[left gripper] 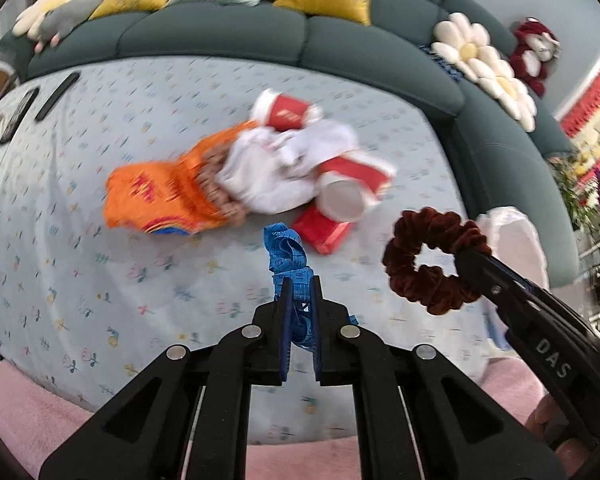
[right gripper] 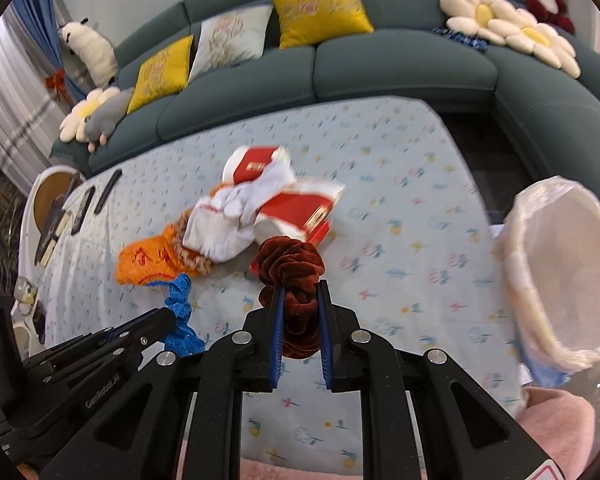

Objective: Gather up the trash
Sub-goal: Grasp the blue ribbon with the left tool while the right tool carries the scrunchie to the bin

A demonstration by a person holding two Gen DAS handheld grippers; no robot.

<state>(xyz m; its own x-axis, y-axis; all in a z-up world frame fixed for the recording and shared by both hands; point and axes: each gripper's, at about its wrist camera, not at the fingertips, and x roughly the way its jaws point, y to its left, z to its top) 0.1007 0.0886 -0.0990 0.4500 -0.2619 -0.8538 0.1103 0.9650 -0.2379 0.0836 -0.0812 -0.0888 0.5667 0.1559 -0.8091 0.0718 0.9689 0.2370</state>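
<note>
My left gripper [left gripper: 301,280] is shut on a crumpled blue measuring tape [left gripper: 286,254], held above the table; it also shows in the right wrist view [right gripper: 180,312]. My right gripper [right gripper: 300,286] is shut on a dark red velvet scrunchie [right gripper: 290,268], which also shows in the left wrist view [left gripper: 432,260]. A trash pile lies mid-table: an orange snack bag [left gripper: 160,196], white crumpled cloth [left gripper: 276,168], two red paper cups [left gripper: 284,110] [left gripper: 352,184] and a red box [left gripper: 320,232]. A white-lined bin [right gripper: 564,276] stands at the table's right edge.
The table has a pale floral cloth [right gripper: 400,200]. Dark remotes and a phone [right gripper: 100,196] lie at its far left. A teal sofa [right gripper: 380,68] with cushions and plush toys wraps behind and to the right. A pink sleeve [left gripper: 28,412] is at the bottom.
</note>
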